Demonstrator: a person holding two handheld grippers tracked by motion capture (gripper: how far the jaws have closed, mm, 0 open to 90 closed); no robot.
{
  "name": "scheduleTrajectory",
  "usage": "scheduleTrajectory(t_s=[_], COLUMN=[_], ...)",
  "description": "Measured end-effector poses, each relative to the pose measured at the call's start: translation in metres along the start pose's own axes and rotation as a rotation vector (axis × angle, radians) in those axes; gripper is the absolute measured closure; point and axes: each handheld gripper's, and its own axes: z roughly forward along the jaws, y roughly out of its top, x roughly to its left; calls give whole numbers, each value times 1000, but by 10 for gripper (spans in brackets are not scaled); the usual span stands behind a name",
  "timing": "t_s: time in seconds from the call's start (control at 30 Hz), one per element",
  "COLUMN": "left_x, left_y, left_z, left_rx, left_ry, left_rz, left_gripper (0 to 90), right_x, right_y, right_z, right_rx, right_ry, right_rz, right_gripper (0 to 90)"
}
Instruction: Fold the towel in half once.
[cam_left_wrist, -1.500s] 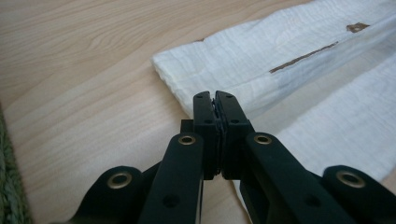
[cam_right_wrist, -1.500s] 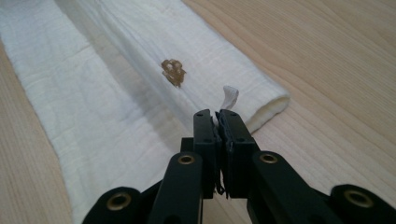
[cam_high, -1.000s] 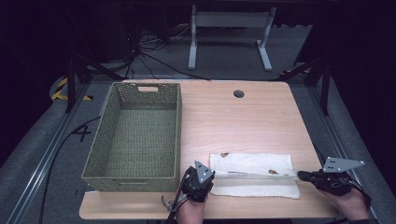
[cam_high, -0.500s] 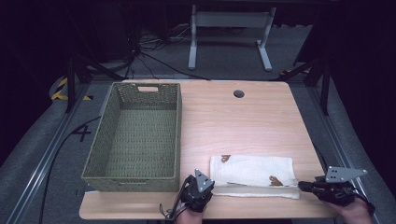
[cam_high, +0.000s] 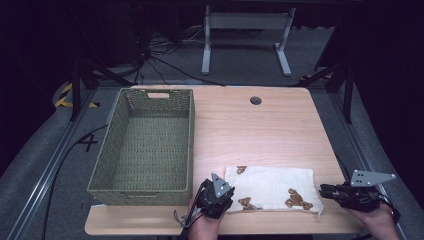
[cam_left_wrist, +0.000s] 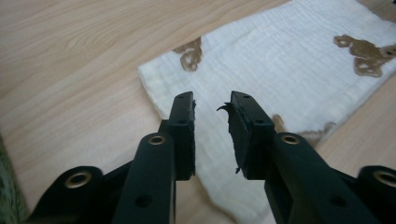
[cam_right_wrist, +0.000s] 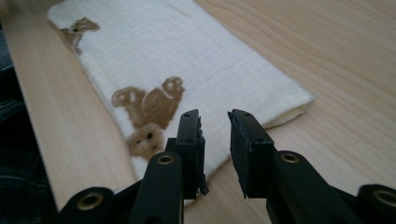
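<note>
Wicker basket (cam_high: 145, 145) sits empty on the left half of the bench (cam_high: 260, 125), long axis running away from the person, handle cutout at the far end. Left gripper (cam_high: 216, 196) is at the near-left corner of the folded muslin cloth (cam_high: 272, 186); in the left gripper view its fingers (cam_left_wrist: 184, 121) are parted over the cloth (cam_left_wrist: 289, 79) edge, gripping nothing. The cloth lies flat at the near edge of the bench, just right of the basket, folded into a neat rectangle with brown bear prints; long axis runs left-right, parallel to the bench front. Right gripper (cam_high: 334, 192) is just off the cloth's right short edge, fingers (cam_right_wrist: 191, 135) likewise spread, over the near-right corner of the cloth (cam_right_wrist: 187, 60), nothing held. My read: the fold looks done or nearly so, both grippers let go. Left to do, probably another fold across the short axis or the move into the basket; can't tell which.
</note>
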Motion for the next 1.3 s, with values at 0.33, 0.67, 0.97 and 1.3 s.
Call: scheduleTrajectory(t_s=[0.33, 0.67, 0.97, 1.3], left_x=[23, 47, 52, 54], left_y=[28, 36, 35, 30], left_z=[40, 60, 66, 78], left_rx=[21, 48, 65, 106], left_ry=[22, 42, 52, 58], left_rz=[14, -19, -33, -26], left_gripper=[653, 627, 619, 624], right_x=[-34, -62, -64, -62], right_y=[23, 28, 22, 22], right_z=[24, 53, 58, 59], right_rx=[11, 87, 111, 112], right_ry=[-51, -72, -52, -44], right_rz=[25, 65, 90, 80], right_gripper=[712, 713, 812, 855])
